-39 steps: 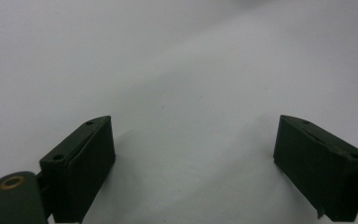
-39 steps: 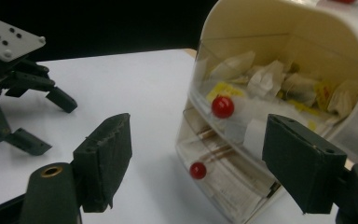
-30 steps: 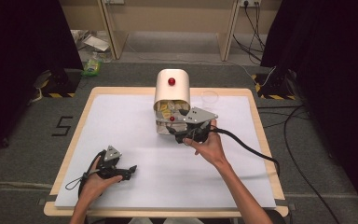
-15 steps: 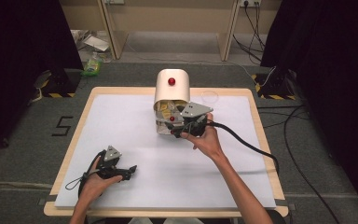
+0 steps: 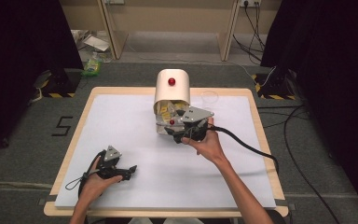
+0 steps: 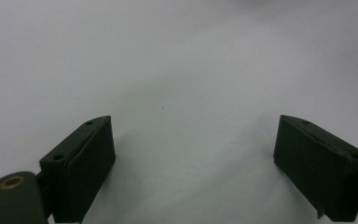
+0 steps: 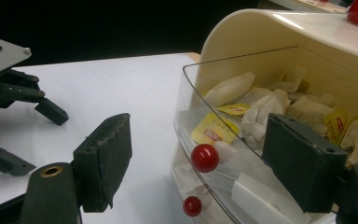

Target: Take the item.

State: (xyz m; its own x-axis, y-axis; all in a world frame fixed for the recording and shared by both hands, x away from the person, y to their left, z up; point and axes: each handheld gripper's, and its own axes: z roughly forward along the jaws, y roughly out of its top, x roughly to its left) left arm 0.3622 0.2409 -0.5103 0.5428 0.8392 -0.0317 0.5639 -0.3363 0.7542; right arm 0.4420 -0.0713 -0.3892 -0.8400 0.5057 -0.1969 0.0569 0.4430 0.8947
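Low left of the high view: left hand-held gripper point(image 5: 127, 171) lies on the white-covered wooden tabletop point(image 5: 121, 126), a hand on it. In its own view the jaws stand wide apart, nothing between them, bare white surface below.

Centre of the high view: right hand-held gripper point(image 5: 173, 131) sits against the front of the cream plastic dome-topped tea bag dispenser with clear drawers point(image 5: 171, 95). In the right gripper view its jaws are apart; the right jaw is inside the tilted-open clear upper drawer point(image 7: 223, 135), among the paper tea bags with yellow tags point(image 7: 261, 109), the left jaw outside over the tabletop. Nothing clamped. A red round knob point(image 7: 204, 157) on the drawer front lies between the jaws; a second red knob point(image 7: 192, 206) is below it.

Farther up, just right of the dispenser, a clear glass point(image 5: 209, 99) stands on the tabletop. Beyond the tabletop edge: grey floor point(image 5: 307, 158) with black cables.
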